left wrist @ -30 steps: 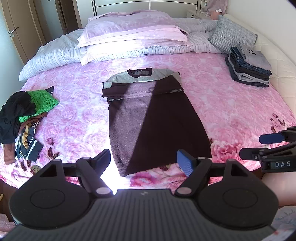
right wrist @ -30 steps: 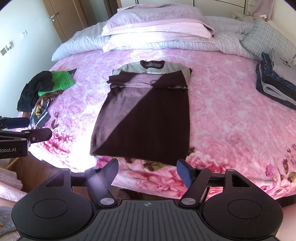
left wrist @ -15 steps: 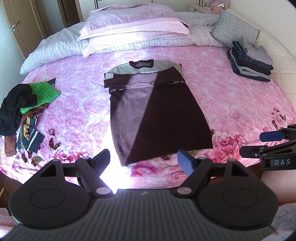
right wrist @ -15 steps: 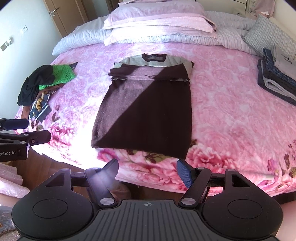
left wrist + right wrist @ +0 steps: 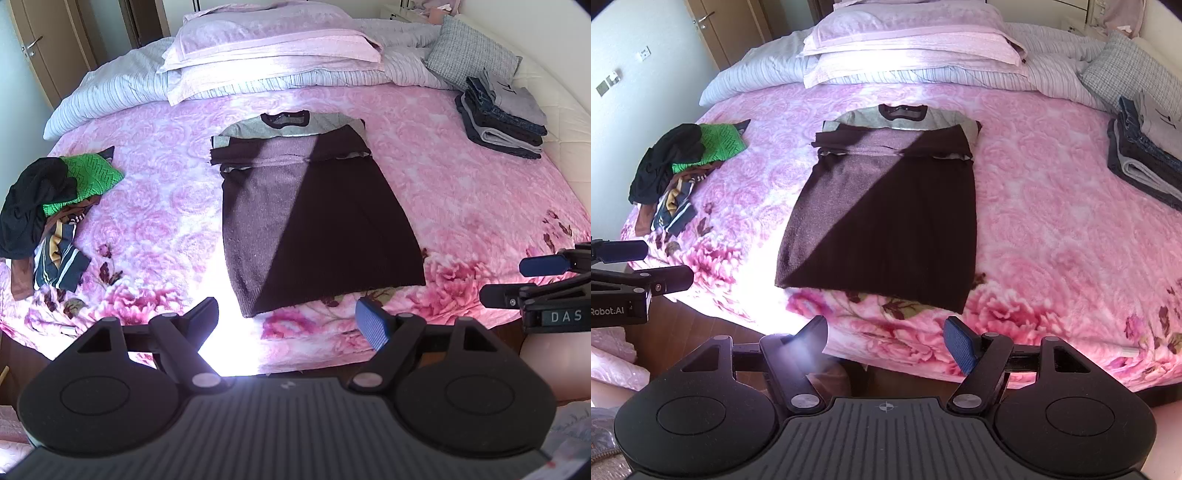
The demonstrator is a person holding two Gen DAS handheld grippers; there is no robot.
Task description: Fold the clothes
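Note:
A dark maroon sweater with a grey yoke [image 5: 310,218] [image 5: 886,218] lies flat on the pink floral bed, sleeves folded across its chest, hem toward me. My left gripper [image 5: 288,319] hovers open just off the bed's near edge, below the hem's left corner, holding nothing. My right gripper [image 5: 884,338] is also open and empty, held back from the bed edge below the hem. Each gripper shows in the other's view: the right gripper [image 5: 524,280] at the right edge, the left gripper [image 5: 646,264] at the left edge.
A heap of unfolded clothes, black, green and striped [image 5: 51,214] [image 5: 679,166], sits at the bed's left side. A stack of folded jeans and grey garments [image 5: 502,114] [image 5: 1145,155] rests at the right. Pillows [image 5: 266,48] lie at the head. Wooden floor [image 5: 701,328] shows below the bed edge.
Both grippers have drawn back and risen from the bed, so the sweater and bed edge sit farther off. Both stay open; the sweater has not moved.

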